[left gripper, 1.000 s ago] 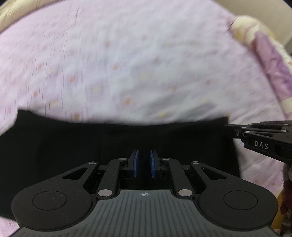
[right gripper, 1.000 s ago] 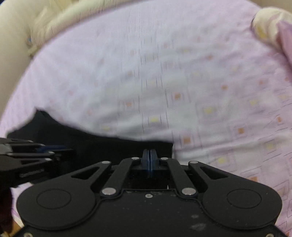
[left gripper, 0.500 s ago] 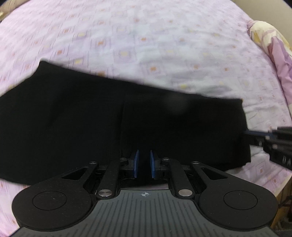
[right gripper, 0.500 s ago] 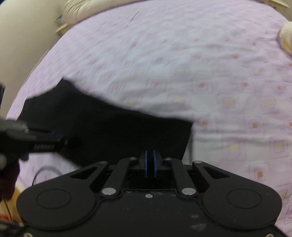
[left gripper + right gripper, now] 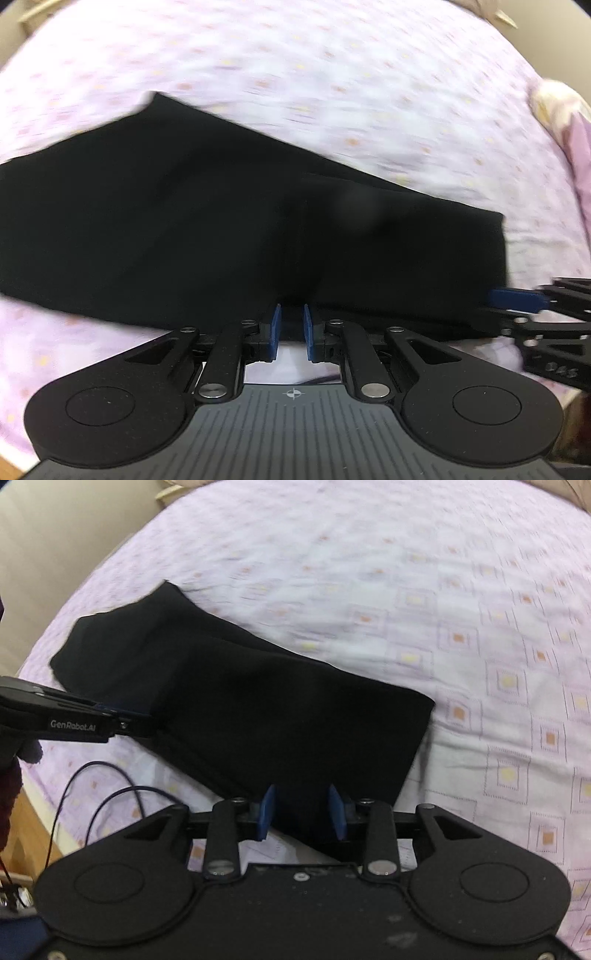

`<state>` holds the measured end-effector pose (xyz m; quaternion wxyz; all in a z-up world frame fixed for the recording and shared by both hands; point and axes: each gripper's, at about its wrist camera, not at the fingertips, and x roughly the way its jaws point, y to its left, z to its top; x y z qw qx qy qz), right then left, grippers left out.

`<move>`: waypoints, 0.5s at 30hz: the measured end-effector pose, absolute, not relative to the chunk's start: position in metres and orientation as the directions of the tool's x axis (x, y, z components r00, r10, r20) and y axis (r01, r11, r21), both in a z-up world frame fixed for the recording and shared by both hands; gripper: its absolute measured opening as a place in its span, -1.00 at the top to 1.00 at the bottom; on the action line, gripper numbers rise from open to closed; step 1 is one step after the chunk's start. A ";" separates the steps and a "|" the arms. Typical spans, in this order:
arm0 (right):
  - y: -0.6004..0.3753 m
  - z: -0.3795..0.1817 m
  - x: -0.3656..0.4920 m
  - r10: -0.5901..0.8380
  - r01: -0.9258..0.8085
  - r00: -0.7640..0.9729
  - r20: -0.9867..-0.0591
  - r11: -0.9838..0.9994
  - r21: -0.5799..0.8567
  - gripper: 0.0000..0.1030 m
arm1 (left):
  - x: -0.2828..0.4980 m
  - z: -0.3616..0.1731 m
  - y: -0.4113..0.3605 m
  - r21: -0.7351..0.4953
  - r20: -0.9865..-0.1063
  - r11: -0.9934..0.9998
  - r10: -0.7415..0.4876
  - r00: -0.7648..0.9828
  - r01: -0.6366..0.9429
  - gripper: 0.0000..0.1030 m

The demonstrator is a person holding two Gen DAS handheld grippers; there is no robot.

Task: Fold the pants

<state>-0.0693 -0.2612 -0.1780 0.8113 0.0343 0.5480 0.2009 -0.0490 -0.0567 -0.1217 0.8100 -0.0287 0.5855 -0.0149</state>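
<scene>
If let go too soon by the right gripper (image 5: 301, 798) — jaws opening now, black pants (image 5: 258, 709) between the pads but not pinched — could flop open or slide at that corner. Could also get pulled crooked by the left gripper (image 5: 291, 315), pads close together and clamped on the near edge. Lies folded, dark and mostly flat, on the pink bed sheet (image 5: 443, 590) — close to the near side of the bed.

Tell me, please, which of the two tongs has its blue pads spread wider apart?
The right tongs: their pads are opening, with a wide gap over the edge of the black pants. The left tongs keep theirs pinched close on the cloth.
</scene>
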 end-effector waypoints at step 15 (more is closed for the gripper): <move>-0.159 -0.143 -0.047 0.423 -0.269 0.392 -0.817 0.902 0.338 -0.25 | -0.048 -0.101 0.074 -0.055 -0.919 0.994 -0.011 0.395 -0.099 0.69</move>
